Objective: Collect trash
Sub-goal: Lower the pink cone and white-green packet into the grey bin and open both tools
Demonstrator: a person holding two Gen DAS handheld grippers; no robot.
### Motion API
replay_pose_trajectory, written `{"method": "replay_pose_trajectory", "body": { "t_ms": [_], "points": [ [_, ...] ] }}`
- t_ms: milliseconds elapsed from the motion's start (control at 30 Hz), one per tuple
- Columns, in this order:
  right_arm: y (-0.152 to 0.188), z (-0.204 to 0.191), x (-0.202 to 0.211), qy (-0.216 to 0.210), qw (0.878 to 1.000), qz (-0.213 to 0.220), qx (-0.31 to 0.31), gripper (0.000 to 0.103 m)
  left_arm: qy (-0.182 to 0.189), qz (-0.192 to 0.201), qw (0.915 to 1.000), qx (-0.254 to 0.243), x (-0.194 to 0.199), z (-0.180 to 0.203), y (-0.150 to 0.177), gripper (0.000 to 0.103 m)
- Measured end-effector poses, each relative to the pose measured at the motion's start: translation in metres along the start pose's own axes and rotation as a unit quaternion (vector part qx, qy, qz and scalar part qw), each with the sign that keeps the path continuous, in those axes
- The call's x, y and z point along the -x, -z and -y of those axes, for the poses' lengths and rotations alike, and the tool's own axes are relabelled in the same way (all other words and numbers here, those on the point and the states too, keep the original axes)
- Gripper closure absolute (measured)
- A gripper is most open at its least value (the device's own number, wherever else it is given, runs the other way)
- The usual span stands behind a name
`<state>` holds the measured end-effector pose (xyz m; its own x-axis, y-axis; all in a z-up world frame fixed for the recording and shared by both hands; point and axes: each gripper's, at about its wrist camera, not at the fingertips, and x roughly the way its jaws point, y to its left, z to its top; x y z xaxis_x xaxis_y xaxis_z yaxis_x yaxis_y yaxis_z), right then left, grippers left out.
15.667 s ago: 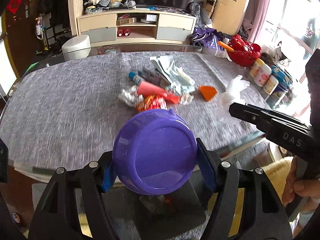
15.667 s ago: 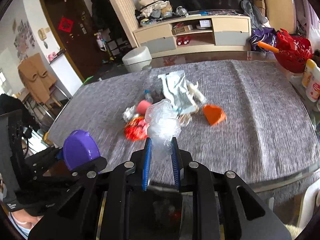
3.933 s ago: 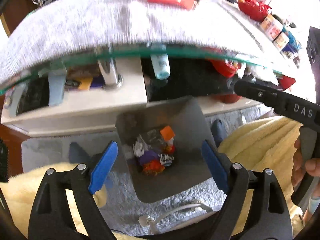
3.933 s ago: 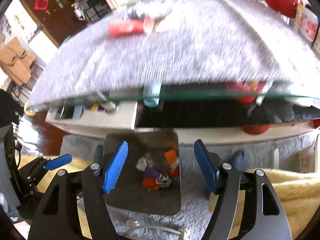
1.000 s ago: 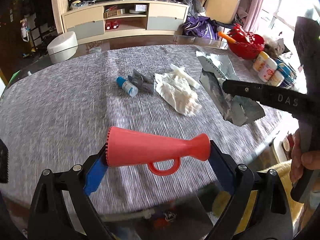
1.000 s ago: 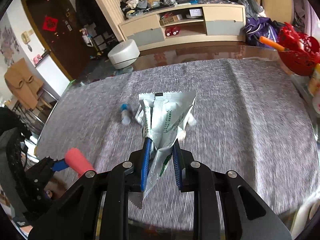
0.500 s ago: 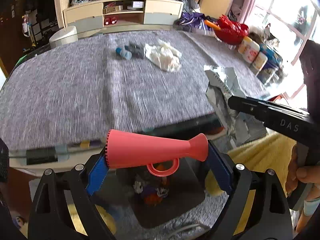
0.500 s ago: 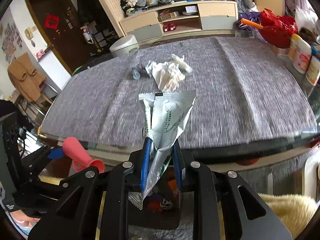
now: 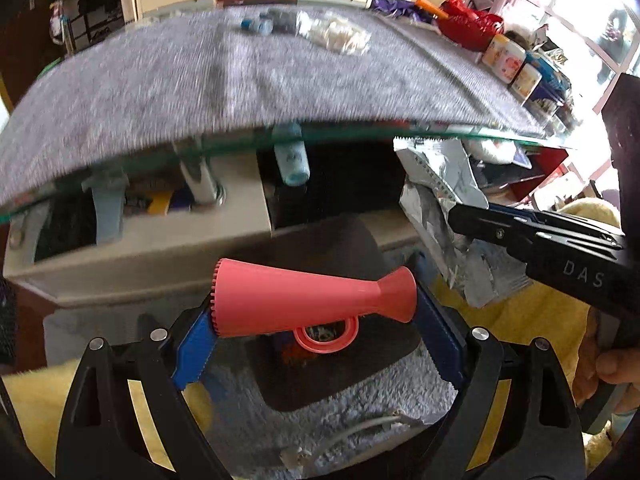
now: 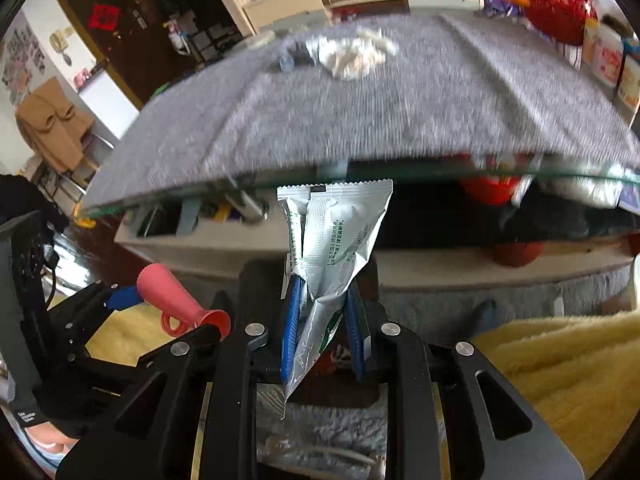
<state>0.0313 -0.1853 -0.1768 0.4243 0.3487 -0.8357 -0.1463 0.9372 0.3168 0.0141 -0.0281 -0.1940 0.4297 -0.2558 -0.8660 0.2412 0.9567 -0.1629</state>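
My left gripper (image 9: 316, 312) is shut on a pink toy horn (image 9: 304, 300), held crosswise just above the dark bin (image 9: 344, 240) on the floor in front of the table. The horn also shows in the right wrist view (image 10: 176, 300). My right gripper (image 10: 322, 320) is shut on a silver foil wrapper (image 10: 336, 240), also over the bin (image 10: 256, 276); the wrapper shows in the left wrist view (image 9: 440, 184) at the right. A crumpled white tissue (image 9: 334, 34) and a small blue-capped bottle (image 9: 254, 24) lie far back on the grey tabletop (image 9: 180, 76).
The glass table edge (image 9: 320, 132) runs above the bin, with a shelf of items under it. A red basket (image 9: 468, 20) and jars (image 9: 508, 60) stand at the table's right. Yellow fleece (image 10: 560, 360) and grey rug (image 9: 360, 412) surround the bin.
Both grippers have dropped from tabletop level to below the table edge and now hang over the bin, still holding the horn and the wrapper.
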Motion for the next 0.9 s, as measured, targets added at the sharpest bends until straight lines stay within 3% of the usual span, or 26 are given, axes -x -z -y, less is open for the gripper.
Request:
{"method": "replay_pose_trajectory", "body": {
  "t_ms": [300, 900],
  "points": [
    [0.019, 0.016, -0.030, 0.004, 0.999, -0.040, -0.004, 0.080, -0.001, -0.020, 0.9998, 0.009, -0.029, -0.002, 0.028, 0.018],
    [0.016, 0.010, -0.077, -0.025, 0.995, -0.092, 0.004, 0.077, 0.004, -0.067, 0.9977, 0.011, -0.069, -0.007, 0.039, 0.018]
  ]
}}
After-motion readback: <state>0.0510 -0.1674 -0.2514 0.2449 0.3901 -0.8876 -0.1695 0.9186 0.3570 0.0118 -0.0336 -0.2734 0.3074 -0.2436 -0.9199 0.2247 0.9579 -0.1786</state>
